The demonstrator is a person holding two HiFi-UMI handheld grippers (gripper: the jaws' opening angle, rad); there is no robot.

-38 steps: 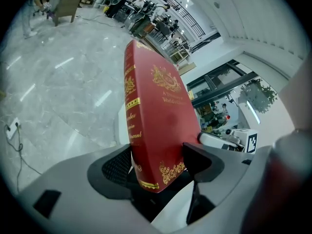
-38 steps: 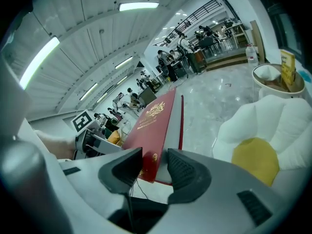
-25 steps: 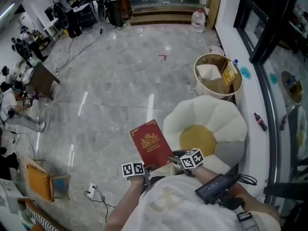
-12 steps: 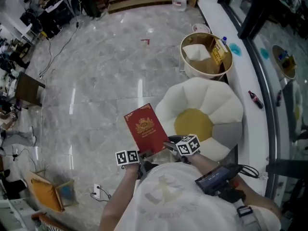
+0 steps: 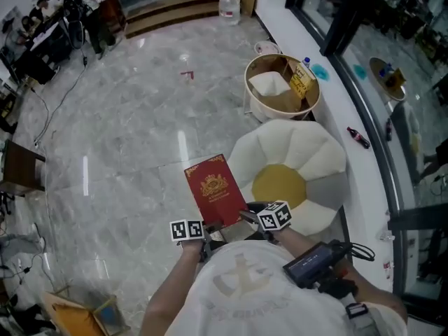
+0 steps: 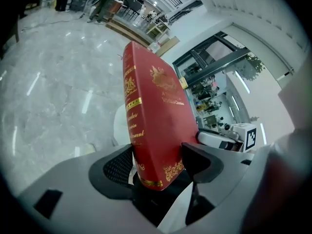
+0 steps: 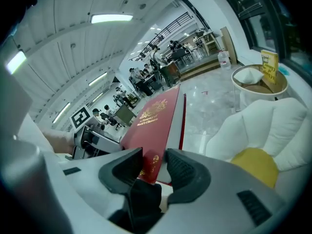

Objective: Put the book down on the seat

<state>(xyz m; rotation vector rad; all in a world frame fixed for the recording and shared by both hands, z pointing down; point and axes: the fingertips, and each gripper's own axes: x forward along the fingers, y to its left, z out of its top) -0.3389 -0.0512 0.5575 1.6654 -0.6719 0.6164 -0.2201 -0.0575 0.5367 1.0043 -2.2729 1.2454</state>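
**Grippers.** The left gripper (image 6: pixel 158 165) is clamped on the bottom corner of the book (image 6: pixel 153 106) at the spine side, one jaw on the front cover and one on the back. The right gripper (image 7: pixel 153 165) is clamped on the same bottom edge at the open-page side, one jaw on the front cover and the other against the back. In the head view the two grippers sit close together just in front of the person's chest (image 5: pixel 245 285).

**Book.** It is red with gold print and a gold crest. It is closed, held by its bottom edge only, with the cover facing up and the top edge pointing away from the person. It hangs in the air above the floor (image 5: pixel 126 131), just beside the left edge of the seat (image 5: pixel 308 152), and does not rest on it.

**Seat.** It is white and flower-shaped, with a yellow round middle. It stands to the right of the book, against the white ledge (image 5: pixel 364 110) below the windows.

**Surroundings.** A round tub (image 5: pixel 255 107) stands beyond the seat, with a white cushion (image 5: pixel 269 84) and a yellow pack inside. A large water jug (image 5: pixel 229 5) stands further off by the step. The floor is glossy grey marble.
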